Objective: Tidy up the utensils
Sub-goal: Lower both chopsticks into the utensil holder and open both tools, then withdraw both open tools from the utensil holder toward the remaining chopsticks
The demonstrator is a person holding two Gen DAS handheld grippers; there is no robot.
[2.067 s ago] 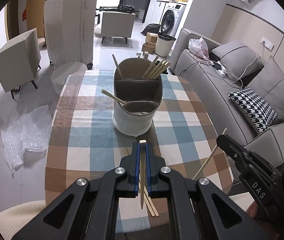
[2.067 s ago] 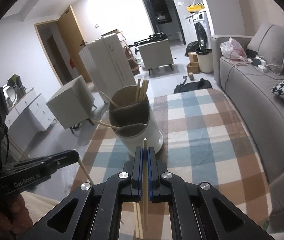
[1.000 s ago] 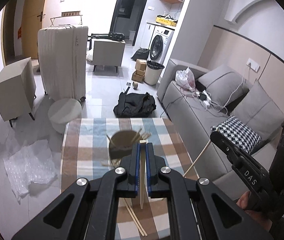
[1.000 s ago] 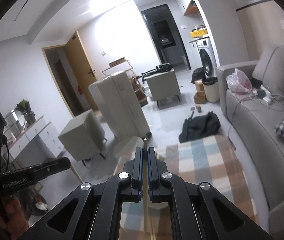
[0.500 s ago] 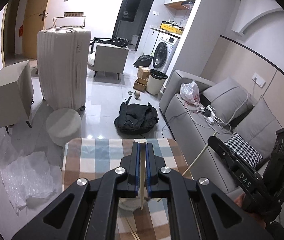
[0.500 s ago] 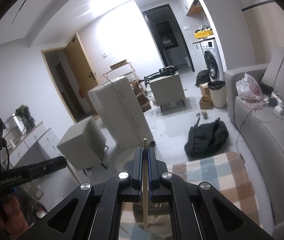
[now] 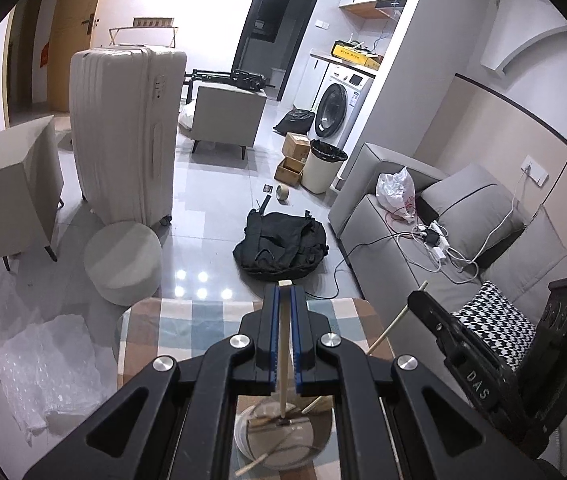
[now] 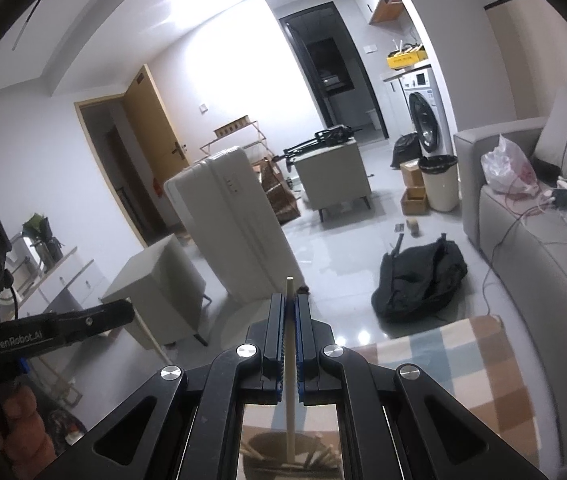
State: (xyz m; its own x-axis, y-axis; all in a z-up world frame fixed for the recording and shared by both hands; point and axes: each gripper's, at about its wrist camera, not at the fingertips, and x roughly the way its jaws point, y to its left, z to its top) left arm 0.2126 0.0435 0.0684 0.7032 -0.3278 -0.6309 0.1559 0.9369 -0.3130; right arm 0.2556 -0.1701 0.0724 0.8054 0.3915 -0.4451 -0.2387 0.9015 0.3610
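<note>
My left gripper [image 7: 284,292] is shut on a wooden chopstick [image 7: 283,344] that points down into the white utensil holder [image 7: 279,440] seen below between the fingers. My right gripper [image 8: 290,304] is shut on another chopstick [image 8: 290,364], upright, with its lower end in the holder [image 8: 287,456], which has several chopsticks inside. The right gripper also shows at the right of the left wrist view [image 7: 423,300] with its chopstick [image 7: 395,320]. The left gripper shows at the left of the right wrist view [image 8: 123,312].
The holder stands on a table with a checked cloth [image 7: 187,328]. A grey sofa [image 7: 443,248] runs along the right. On the floor beyond lie a black bag [image 7: 279,244], a round pouf [image 7: 123,260], a white suitcase [image 7: 123,132] and bubble wrap [image 7: 43,360].
Both grippers have risen and tilted up, each with its chopstick. The holder has slid from the middle of the views to below the fingers, and the chopstick tips now hang into it.
</note>
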